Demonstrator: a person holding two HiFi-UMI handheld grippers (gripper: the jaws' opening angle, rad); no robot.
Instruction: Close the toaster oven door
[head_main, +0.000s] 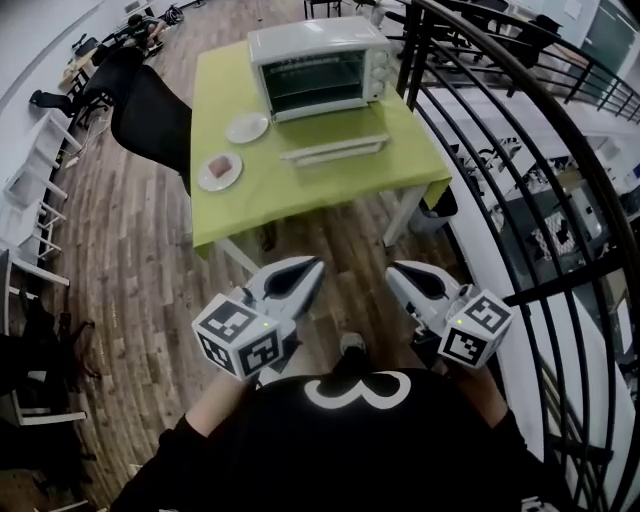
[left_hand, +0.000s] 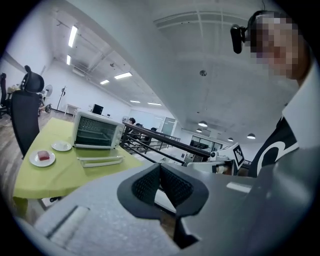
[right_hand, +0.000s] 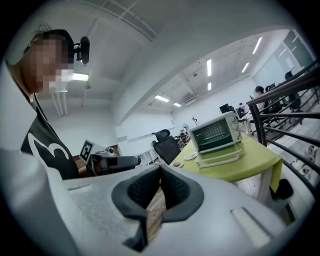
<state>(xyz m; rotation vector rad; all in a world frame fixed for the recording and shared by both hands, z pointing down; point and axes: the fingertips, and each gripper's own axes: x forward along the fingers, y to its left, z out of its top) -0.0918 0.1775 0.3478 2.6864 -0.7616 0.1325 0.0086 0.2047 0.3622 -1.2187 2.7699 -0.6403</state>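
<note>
A white toaster oven (head_main: 320, 67) stands at the far side of the green table (head_main: 300, 190), its glass door (head_main: 334, 149) folded down flat in front of it. The oven also shows far off in the left gripper view (left_hand: 96, 131) and the right gripper view (right_hand: 216, 132). Both grippers hang close to the person's body, well short of the table. My left gripper (head_main: 312, 266) is shut with nothing in it. My right gripper (head_main: 393, 270) is shut and empty too. Each one's dark pads meet in its own view, the left gripper (left_hand: 160, 166) and the right gripper (right_hand: 160, 167).
Two white plates (head_main: 247, 127) (head_main: 220, 171) sit left of the oven, the nearer one with a pink piece on it. A black office chair (head_main: 150, 115) stands at the table's left. A black metal railing (head_main: 520, 130) curves along the right. Wood floor lies between me and the table.
</note>
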